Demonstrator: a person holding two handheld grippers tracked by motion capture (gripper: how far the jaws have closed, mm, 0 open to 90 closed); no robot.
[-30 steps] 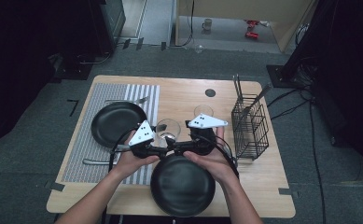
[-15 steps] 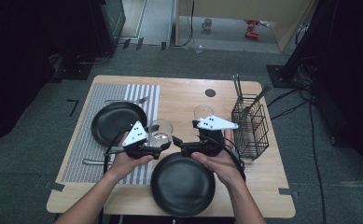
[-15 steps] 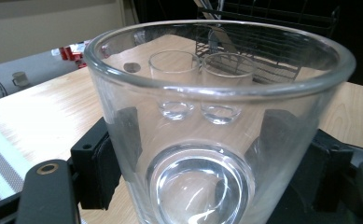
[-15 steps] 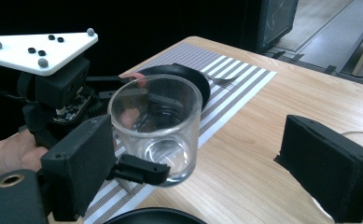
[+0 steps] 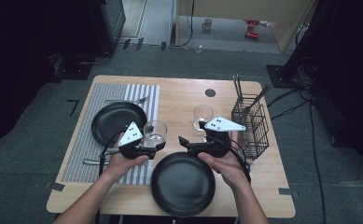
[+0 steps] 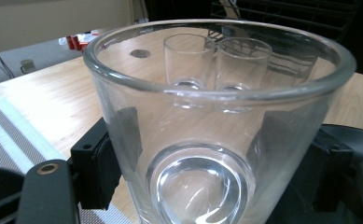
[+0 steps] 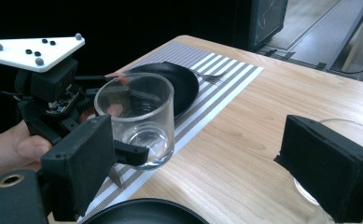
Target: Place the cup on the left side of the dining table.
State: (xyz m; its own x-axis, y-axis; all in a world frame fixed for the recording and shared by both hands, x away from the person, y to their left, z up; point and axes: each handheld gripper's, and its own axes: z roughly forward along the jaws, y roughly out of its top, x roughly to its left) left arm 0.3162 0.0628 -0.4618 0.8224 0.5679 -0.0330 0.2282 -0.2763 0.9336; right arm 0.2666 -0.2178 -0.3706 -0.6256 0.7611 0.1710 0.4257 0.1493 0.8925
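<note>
- Since a second ago the left gripper (image 5: pixel 158 145) has carried its glass (image 5: pixel 155 133) leftward, away from the middle of the table and towards the striped placemat (image 5: pixel 137 95); the second glass (image 5: pixel 202 116) and the right gripper (image 5: pixel 183 141) have hardly shifted
- My reading is that the glass is being brought to the left place setting and is close to being set down there
- Left gripper: jaws clamped on the glass (image 6: pixel 216 130), one black pad pressed to each side of its lower wall, as the left gripper view shows through the clear wall
- The glass (image 7: pixel 137 119) stands upright at the right edge of the placemat (image 7: pixel 207 93), just right of the far black plate (image 5: pixel 117 122); whether its base already rests on the surface or hangs just above it I cannot tell
- Right gripper: jaws (image 7: pixel 207 163) apart with nothing between them, hovering over bare wood between the two glasses, just beyond the near black plate (image 5: pixel 183 183)
- Farther right, a wire basket (image 5: pixel 250 123) sits near the table (image 5: pixel 184 93) edge; a fork (image 5: pixel 125 100) lies on the placemat beyond the far plate
</note>
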